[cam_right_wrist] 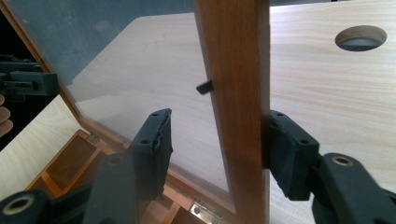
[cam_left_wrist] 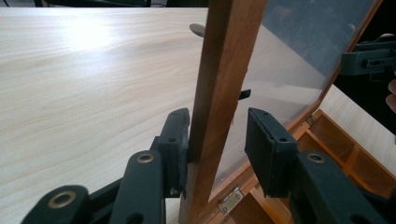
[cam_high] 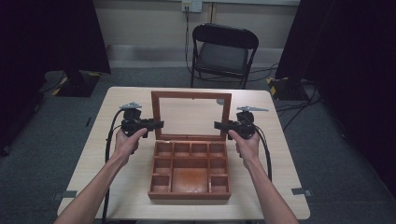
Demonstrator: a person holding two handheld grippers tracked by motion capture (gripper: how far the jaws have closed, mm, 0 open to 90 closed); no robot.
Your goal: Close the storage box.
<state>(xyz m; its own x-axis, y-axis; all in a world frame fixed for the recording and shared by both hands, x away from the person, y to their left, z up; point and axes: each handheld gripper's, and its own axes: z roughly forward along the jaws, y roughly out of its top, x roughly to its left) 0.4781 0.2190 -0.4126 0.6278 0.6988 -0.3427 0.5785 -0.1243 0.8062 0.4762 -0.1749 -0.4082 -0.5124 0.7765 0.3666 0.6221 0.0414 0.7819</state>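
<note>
High view, rectangular wooden box (cam_high: 189, 173), glass-paned lid (cam_high: 191, 116) (upright), pale table (cam_high: 93, 154)

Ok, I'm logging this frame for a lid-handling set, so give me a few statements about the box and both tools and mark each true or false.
1. The wooden box has its lid raised upright. True.
2. The box's compartments hold jewellery. False: they look empty.
3. The left tool straddles the lid's side rail with its jaws apart. True.
4. The right tool rests on the table, away from the lid. False: it straddles the lid's other rail.
5. A folding chair stands beyond the table. True.
</note>
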